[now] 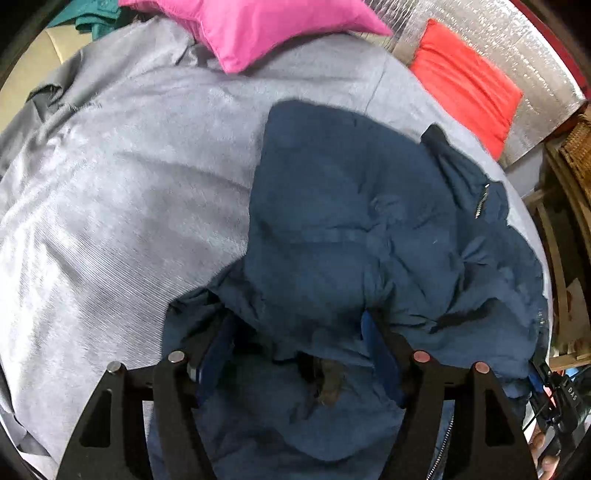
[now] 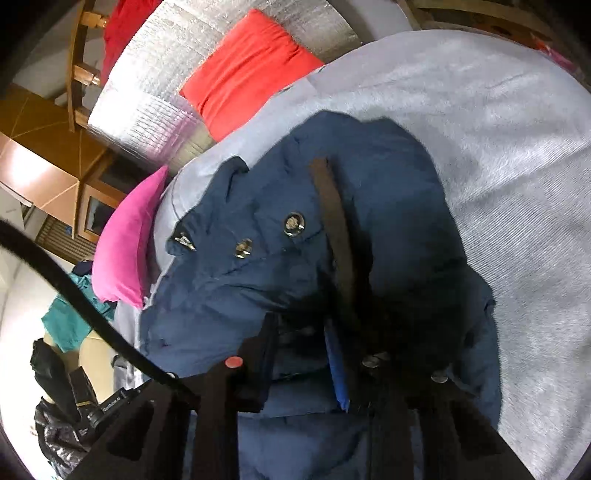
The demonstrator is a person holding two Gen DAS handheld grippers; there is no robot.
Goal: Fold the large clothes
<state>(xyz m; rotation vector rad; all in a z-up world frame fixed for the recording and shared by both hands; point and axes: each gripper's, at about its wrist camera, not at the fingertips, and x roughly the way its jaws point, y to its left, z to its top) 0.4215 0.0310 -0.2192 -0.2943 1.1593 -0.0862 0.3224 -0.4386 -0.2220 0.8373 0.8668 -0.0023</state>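
Jacket (image 1: pixel 354 221) bunched on the grey bedspread (image 1: pixel 110 206) | step: mid-fold, I reckon | left claw (image 1: pixel 295 354) pinching a bunch of jacket, right claw (image 2: pixel 306 354) buried in it too, looks clamped | next: lay it flat, smooth the puffy bits

Left gripper (image 1: pixel 299 350) buried in navy jacket (image 1: pixel 369 229) on grey bedspread (image 1: pixel 129 184).

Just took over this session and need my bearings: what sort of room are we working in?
Most likely a bedroom in a home. The navy jacket lies on a bed covered by a grey blanket, with a pink pillow and a red pillow at its far end. Other clothes lie at the edges.
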